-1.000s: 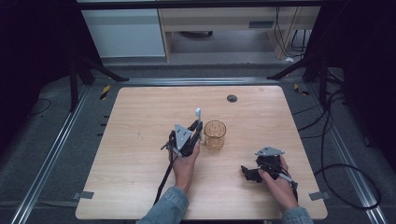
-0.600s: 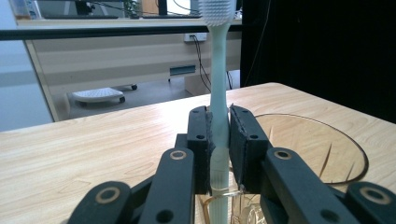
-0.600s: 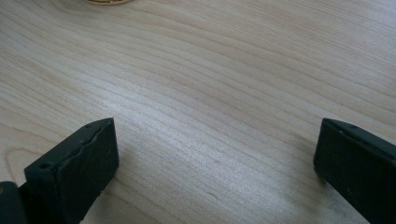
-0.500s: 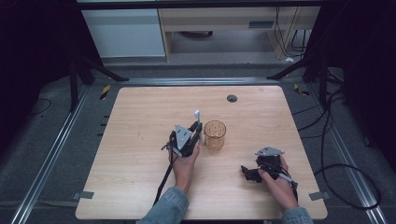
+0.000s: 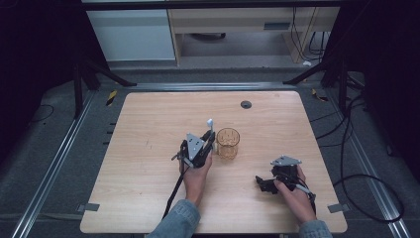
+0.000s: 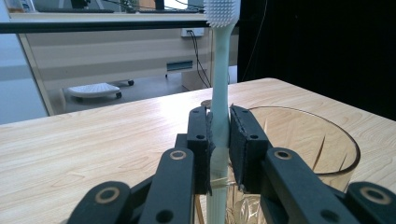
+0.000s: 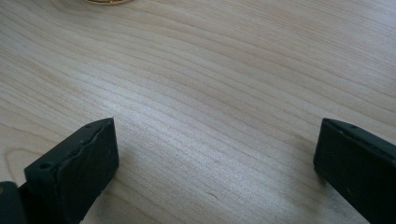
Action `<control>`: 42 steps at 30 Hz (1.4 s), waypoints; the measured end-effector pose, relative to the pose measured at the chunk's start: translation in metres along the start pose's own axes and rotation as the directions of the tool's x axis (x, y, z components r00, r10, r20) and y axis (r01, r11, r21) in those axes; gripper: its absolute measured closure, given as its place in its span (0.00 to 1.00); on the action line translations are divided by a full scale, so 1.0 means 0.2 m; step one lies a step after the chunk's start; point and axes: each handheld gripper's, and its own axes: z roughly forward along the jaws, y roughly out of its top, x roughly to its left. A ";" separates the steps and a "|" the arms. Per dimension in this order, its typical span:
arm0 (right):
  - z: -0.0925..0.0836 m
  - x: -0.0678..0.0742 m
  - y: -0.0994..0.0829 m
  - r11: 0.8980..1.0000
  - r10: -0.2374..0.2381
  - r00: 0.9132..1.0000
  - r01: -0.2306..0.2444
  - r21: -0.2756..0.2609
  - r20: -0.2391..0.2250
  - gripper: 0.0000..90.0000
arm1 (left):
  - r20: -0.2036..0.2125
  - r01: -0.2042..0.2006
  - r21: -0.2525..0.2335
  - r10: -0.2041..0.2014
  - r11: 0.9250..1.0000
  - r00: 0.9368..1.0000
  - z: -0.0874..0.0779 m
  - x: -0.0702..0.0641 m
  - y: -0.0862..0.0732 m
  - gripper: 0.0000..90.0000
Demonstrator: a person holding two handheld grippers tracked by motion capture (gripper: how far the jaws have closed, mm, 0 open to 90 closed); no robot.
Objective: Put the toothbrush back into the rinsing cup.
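Table [image 5: 148, 198]: bare wood. Amber ribbed glass cup [image 5: 228, 143] near centre. Left gripper [image 5: 208, 144] at its 9 o'clock, clamped on a pale toothbrush [image 6: 219, 84], upright, bristles up, handle end over the rim, likely to stand it inside. Right gripper [image 5: 261, 184] at 5 o'clock, parked, jaws wide, empty.

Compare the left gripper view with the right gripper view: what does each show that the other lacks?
Left gripper view: the left gripper shut on an upright toothbrush, bristle head up, beside an amber glass cup.

Right gripper view: the right gripper open, nothing between its jaws, over bare wood.

Both: the wooden table; the right gripper view catches an amber sliver, probably that cup.
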 end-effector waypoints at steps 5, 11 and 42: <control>0.00 0.00 0.00 1.000 0.000 1.000 0.000 0.000 0.000 0.00 | -0.002 0.005 0.003 -0.005 1.000 1.000 0.00 0.00 0.00 0.87; 0.00 0.00 0.00 1.000 0.003 1.000 -0.003 0.001 0.000 0.00 | 0.005 0.009 0.004 -0.009 1.000 1.000 0.00 0.00 -0.01 0.87; 0.00 0.00 0.00 1.000 -0.001 1.000 0.001 0.000 0.001 0.00 | 0.014 -0.003 0.010 0.002 1.000 1.000 -0.05 -0.01 0.02 0.74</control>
